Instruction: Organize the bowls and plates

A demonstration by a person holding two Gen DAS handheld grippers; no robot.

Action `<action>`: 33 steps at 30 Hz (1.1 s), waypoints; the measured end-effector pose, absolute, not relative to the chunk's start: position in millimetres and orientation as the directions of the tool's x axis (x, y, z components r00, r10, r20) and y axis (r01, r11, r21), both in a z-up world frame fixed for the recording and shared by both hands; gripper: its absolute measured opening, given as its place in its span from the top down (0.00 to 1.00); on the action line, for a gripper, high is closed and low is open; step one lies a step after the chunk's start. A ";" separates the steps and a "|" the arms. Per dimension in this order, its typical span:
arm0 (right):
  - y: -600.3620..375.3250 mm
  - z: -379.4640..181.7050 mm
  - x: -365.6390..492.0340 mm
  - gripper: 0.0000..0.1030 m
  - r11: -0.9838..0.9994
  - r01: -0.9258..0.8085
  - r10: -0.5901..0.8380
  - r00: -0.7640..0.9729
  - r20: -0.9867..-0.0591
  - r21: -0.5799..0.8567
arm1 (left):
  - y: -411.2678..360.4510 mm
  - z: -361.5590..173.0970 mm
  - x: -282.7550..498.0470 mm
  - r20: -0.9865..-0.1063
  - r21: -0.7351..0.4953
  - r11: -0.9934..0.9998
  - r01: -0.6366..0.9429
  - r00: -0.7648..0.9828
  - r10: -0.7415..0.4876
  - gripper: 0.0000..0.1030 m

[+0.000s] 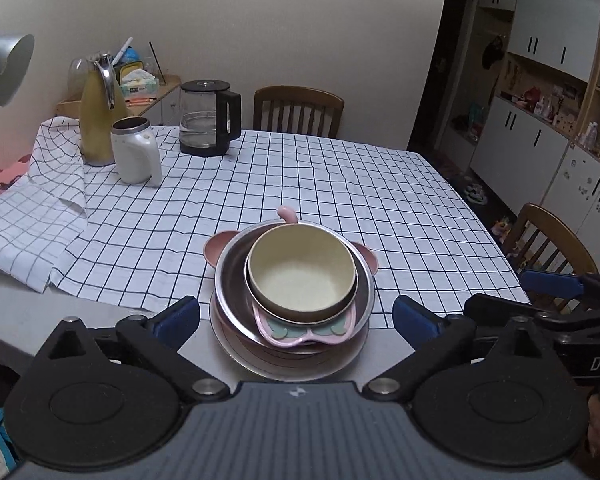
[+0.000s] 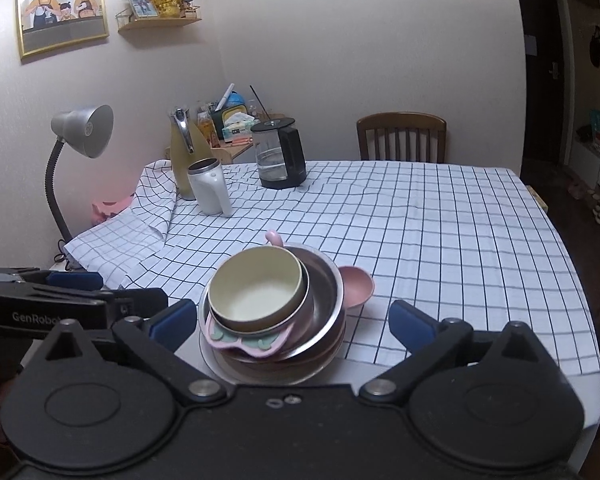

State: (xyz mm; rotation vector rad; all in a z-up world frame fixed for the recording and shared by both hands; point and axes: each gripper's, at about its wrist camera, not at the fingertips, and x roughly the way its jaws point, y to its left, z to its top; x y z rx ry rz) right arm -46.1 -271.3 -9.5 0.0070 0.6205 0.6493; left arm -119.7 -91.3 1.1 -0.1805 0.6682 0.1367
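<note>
Cream-coloured and uppermost, a bowl point(image 1: 303, 270) is seen nested in a steel bowl point(image 1: 228, 280), which sits over a pink butterfly-shaped dish point(image 1: 300, 334) and a wide plate point(image 1: 284, 364) at the bottom. The whole stack is placed at the near edge of the tabletop point(image 1: 16, 320), partly on the checked cloth point(image 1: 340, 184) and partly on bare surface. A pink eared bowl point(image 2: 356, 286) is lodged behind the steel one.

The left tool point(image 1: 296, 314) is held fully spread, with nothing between its blue pads; the right tool point(image 2: 292, 322) is likewise wide open and empty. Neither is touching the stack, which lies just ahead of both.

Several risks can be judged from this arrangement. The cream bowl is seated off-centre and tilted, so it could be slid off if the pile were nudged. The butterfly dish is wedged unevenly between rounder pieces, and the upper bowls could be tipped by any lift from below. Because the stack straddles the cloth's edge, a snagged fold could drag everything. Being so close to the tabletop's near edge, a pushed plate could be sent to the floor.
</note>
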 end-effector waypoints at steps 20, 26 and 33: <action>-273.9 -5.9 -64.6 0.00 0.835 -0.513 0.526 0.640 -0.560 0.198 | -103.1 4.7 -135.7 -0.628 -0.100 0.972 -0.211 0.771 0.103 0.00; -276.2 -4.0 -64.6 0.00 0.849 -0.492 0.507 0.662 -0.552 0.190 | -104.8 6.0 -139.5 -0.618 -0.097 0.973 -0.211 0.779 0.107 0.00; -276.3 -5.0 -65.7 0.00 0.850 -0.488 0.508 0.665 -0.547 0.197 | -103.2 8.6 -143.9 -0.601 -0.099 0.970 -0.220 0.790 0.118 0.00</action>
